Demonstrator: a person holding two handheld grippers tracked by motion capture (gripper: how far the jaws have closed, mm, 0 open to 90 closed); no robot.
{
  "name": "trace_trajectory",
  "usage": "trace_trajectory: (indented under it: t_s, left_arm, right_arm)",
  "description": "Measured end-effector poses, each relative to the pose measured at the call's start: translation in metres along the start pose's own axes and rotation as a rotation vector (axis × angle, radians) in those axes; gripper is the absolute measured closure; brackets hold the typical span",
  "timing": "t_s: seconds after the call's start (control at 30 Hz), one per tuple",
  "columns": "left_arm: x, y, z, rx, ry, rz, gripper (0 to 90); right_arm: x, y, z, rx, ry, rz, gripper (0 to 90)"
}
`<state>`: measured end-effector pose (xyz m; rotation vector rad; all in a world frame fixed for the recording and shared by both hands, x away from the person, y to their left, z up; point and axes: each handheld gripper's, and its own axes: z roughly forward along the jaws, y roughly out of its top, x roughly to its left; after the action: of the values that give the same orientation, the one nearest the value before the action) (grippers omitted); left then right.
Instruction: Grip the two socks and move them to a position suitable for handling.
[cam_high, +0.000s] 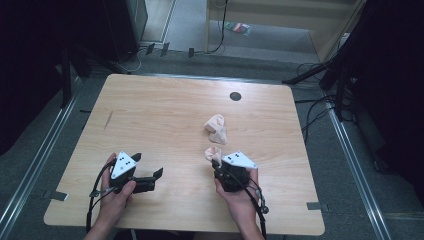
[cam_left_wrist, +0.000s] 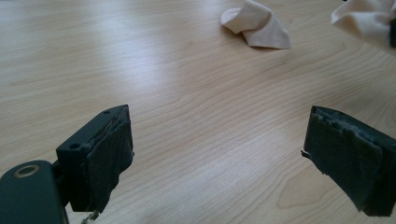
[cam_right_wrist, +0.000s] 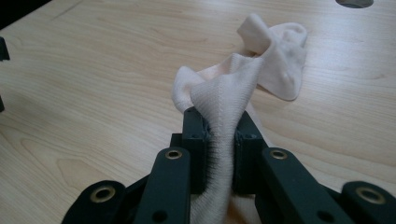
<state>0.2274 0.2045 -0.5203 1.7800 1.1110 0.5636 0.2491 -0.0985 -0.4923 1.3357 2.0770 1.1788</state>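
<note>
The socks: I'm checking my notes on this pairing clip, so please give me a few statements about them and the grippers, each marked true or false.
1. The right gripper is clamped on a pale pink sock. True.
2. The left gripper holds the other sock. False: its jaws stand wide apart over bare wood, with nothing between them.
3. A second sock lies loose on the wooden table, beyond the held one. True.
4. The socks are dark blue. False: both are pale pink.
5. A dark round hole sits near the table's far edge. True.
</note>
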Motion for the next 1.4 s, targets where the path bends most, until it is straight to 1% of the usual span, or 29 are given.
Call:
trace_trajectory:
  t_s: [0.07, 0.13, 0.17, 0.23, 0.27, 0.43, 0.47, 0.5, 0.57, 0.63, 0.67, 0.7, 0.73, 0.77, 0.8, 0.83, 0.87, 0.9, 0.93, 0.97, 1.0, 1.07, 1.1, 1.13, 1.17, 1.23, 1.33, 1.37, 1.4]
  left_arm:
    - [-0.003, 0.0, 0.001, 0.003, -0.008, 0.008, 8.4]
    - [-0.005, 0.0, 0.002, 0.004, -0.008, 0.014, 8.5]
    - [-0.005, 0.001, 0.002, 0.01, 0.002, 0.026, 8.5]
    - [-0.005, 0.001, 0.002, 0.007, 0.001, 0.026, 8.5]
    - [-0.004, 0.002, 0.002, 0.006, 0.007, 0.022, 8.9]
    - [-0.003, 0.002, 0.002, 0.014, 0.016, 0.004, 10.9]
    - [-0.002, 0.002, 0.003, 0.022, 0.013, -0.003, 11.2]
    - [-0.002, 0.002, 0.003, 0.022, 0.013, -0.003, 11.5]
    - [0.0, 0.001, 0.004, 0.036, 0.013, -0.014, 12.3]
    - [0.002, 0.001, 0.004, 0.039, 0.017, -0.016, 12.9]
    - [0.003, 0.001, 0.004, 0.044, 0.016, -0.021, 13.9]
    - [0.005, 0.001, 0.004, 0.045, 0.017, -0.025, 13.9]
    - [0.007, 0.0, 0.004, 0.051, 0.026, -0.043, 14.1]
    - [0.007, 0.0, 0.004, 0.051, 0.026, -0.043, 14.2]
    - [0.009, 0.0, 0.005, 0.057, 0.032, -0.053, 14.4]
    - [0.009, 0.0, 0.005, 0.06, 0.035, -0.058, 14.7]
    - [0.009, 0.0, 0.005, 0.06, 0.035, -0.058, 14.8]
    - [0.009, -0.001, 0.005, 0.062, 0.036, -0.063, 14.8]
    - [0.009, -0.001, 0.006, 0.064, 0.037, -0.063, 14.9]
    - [0.009, -0.001, 0.006, 0.064, 0.037, -0.063, 14.8]
    - [0.008, -0.001, 0.007, 0.068, 0.037, -0.056, 14.8]
    - [0.006, -0.001, 0.007, 0.07, 0.029, -0.056, 14.8]
    - [0.006, -0.001, 0.007, 0.07, 0.029, -0.056, 14.9]
    - [0.006, -0.002, 0.008, 0.07, 0.027, -0.049, 14.9]
    - [0.006, -0.002, 0.008, 0.07, 0.027, -0.049, 14.9]
    - [0.005, -0.002, 0.008, 0.071, 0.023, -0.047, 15.7]
    - [0.003, -0.002, 0.01, 0.07, 0.013, -0.045, 16.1]
    - [0.001, -0.002, 0.01, 0.072, 0.011, -0.043, 16.2]
    - [0.001, -0.002, 0.01, 0.072, 0.011, -0.043, 16.1]
  right_arm:
    - [0.01, -0.007, 0.008, 0.028, 0.022, 0.005, 79.0]
    - [0.013, -0.009, 0.01, 0.037, 0.03, 0.004, 79.0]
    - [0.023, -0.014, 0.015, 0.055, 0.042, -0.023, 79.0]
    - [0.027, -0.015, 0.017, 0.06, 0.045, -0.034, 79.0]
    - [0.035, -0.017, 0.02, 0.065, 0.059, -0.037, 79.2]
    - [0.049, -0.021, 0.028, 0.064, 0.084, -0.025, 76.1]
    - [0.054, -0.023, 0.033, 0.044, 0.107, -0.004, 56.6]
    - [0.054, -0.023, 0.033, 0.044, 0.107, -0.004, 56.6]
    - [0.051, -0.022, 0.035, 0.017, 0.125, 0.018, 42.2]
    - [0.048, -0.022, 0.033, 0.003, 0.113, 0.021, 41.1]
    - [0.042, -0.021, 0.027, -0.018, 0.097, 0.044, 43.9]
    - [0.042, -0.021, 0.027, -0.018, 0.097, 0.044, 43.9]
    - [0.038, -0.021, 0.02, -0.03, 0.103, 0.04, 50.3]
    - [0.038, -0.021, 0.02, -0.03, 0.103, 0.04, 50.3]
    - [0.042, -0.023, 0.014, -0.012, 0.15, 0.006, 55.9]
    - [0.045, -0.025, 0.013, 0.0, 0.171, -0.012, 56.4]
    - [0.045, -0.025, 0.013, 0.0, 0.171, -0.012, 56.4]
    - [0.05, -0.028, 0.012, 0.014, 0.182, -0.039, 56.6]
    - [0.061, -0.036, 0.017, 0.055, 0.186, -0.085, 55.7]
    - [0.061, -0.036, 0.017, 0.055, 0.186, -0.085, 55.7]
    - [0.064, -0.039, 0.02, 0.07, 0.175, -0.105, 54.4]
    - [0.073, -0.048, 0.028, 0.104, 0.119, -0.167, 52.9]
    - [0.073, -0.048, 0.028, 0.104, 0.119, -0.167, 52.9]
    - [0.076, -0.052, 0.03, 0.105, 0.081, -0.194, 54.2]
    - [0.077, -0.054, 0.031, 0.105, 0.068, -0.201, 55.3]
    - [0.078, -0.055, 0.032, 0.114, 0.061, -0.204, 57.8]
    - [0.078, -0.057, 0.032, 0.11, 0.043, -0.212, 76.6]
    - [0.074, -0.055, 0.03, 0.109, 0.07, -0.176, 82.0]
    - [0.074, -0.055, 0.03, 0.109, 0.07, -0.176, 82.0]
